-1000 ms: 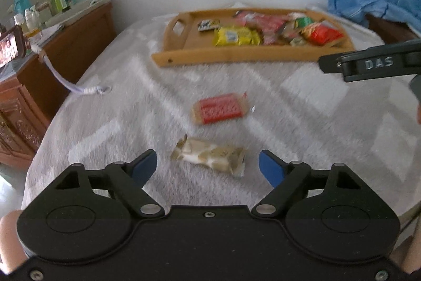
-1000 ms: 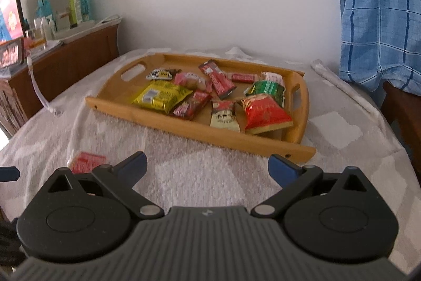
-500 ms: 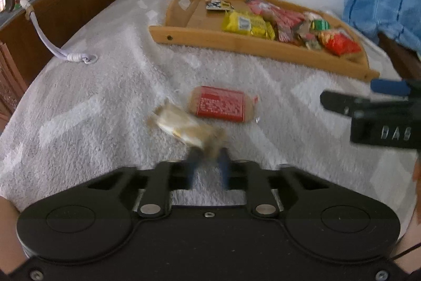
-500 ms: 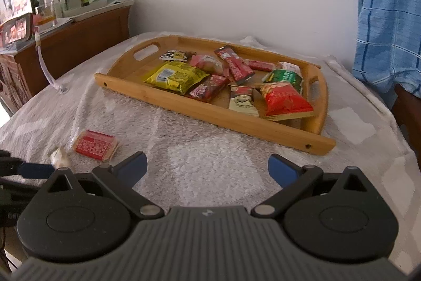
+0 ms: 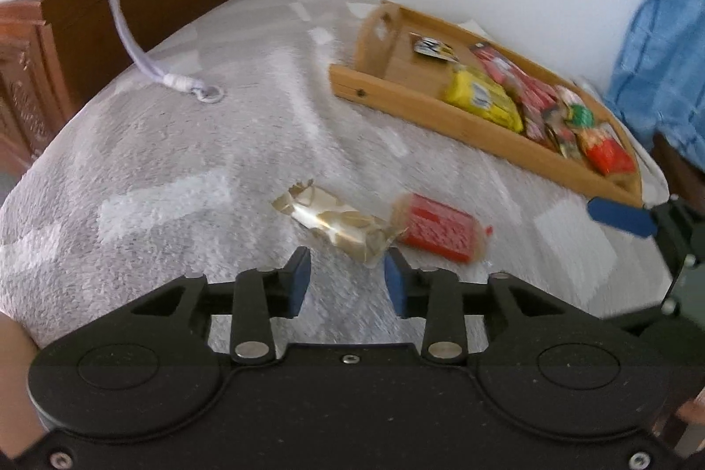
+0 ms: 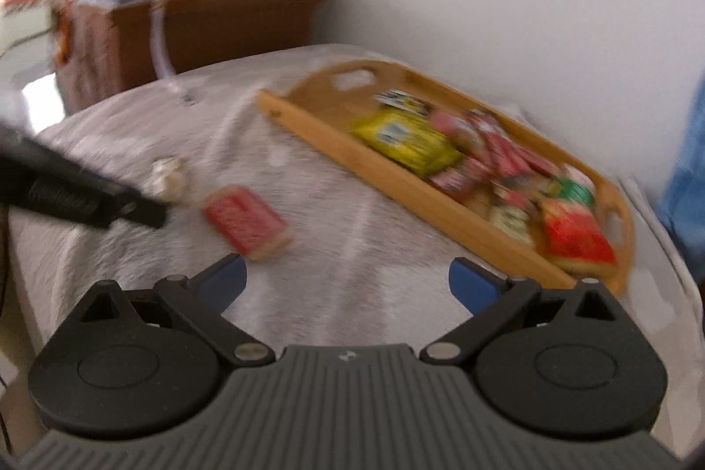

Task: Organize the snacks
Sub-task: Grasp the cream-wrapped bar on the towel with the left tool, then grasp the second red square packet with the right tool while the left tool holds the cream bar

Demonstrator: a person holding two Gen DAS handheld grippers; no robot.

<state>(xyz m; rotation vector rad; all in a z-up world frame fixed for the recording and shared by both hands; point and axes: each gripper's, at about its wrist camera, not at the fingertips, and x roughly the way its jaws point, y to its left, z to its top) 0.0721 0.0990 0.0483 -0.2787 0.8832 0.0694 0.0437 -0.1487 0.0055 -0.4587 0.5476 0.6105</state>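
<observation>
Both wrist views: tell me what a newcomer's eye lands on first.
The bamboo serving tray crowded with bright snack packets, a yellow packet foremost, sits far right on the grey-and-white towel cover. Two strays lie outside it: a cream-and-gold wrapped bar and a flat red packet to its right. The left gripper, jaws parted, sits just short of the bar.

Black grippers (image 5: 346,289), seemingly blue-padded jaws
</observation>
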